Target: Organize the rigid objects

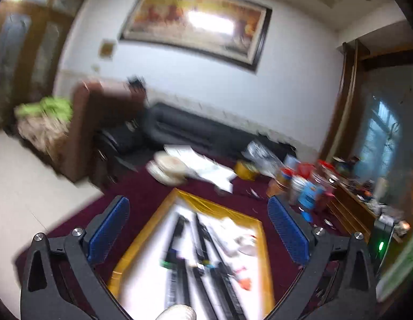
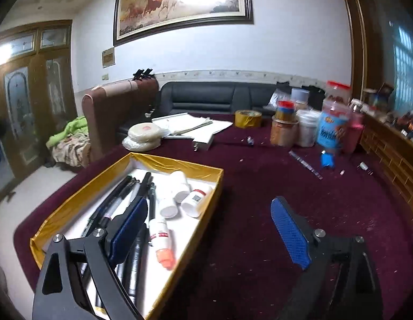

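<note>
A gold-rimmed shallow box point(image 2: 185, 163) with a white floor sits on the maroon tablecloth. It holds several black pens point(image 2: 121, 194), small white bottles point(image 2: 179, 184) and an orange-capped tube point(image 2: 162, 242). My right gripper point(image 2: 209, 210) is open and empty, its left finger over the box, its right finger over bare cloth. In the blurred left wrist view, my left gripper point(image 1: 198, 210) is open and empty above the same box point(image 1: 142, 237), with the pens point(image 1: 201, 242) below it.
At the table's back stand jars and cans point(image 2: 313, 125), a yellow tape roll point(image 2: 247, 118), papers point(image 2: 190, 126) and round white discs point(image 2: 143, 134). A small blue item point(image 2: 326, 160) and a thin strip point(image 2: 305, 164) lie on the cloth. A black sofa point(image 2: 219, 96) is behind.
</note>
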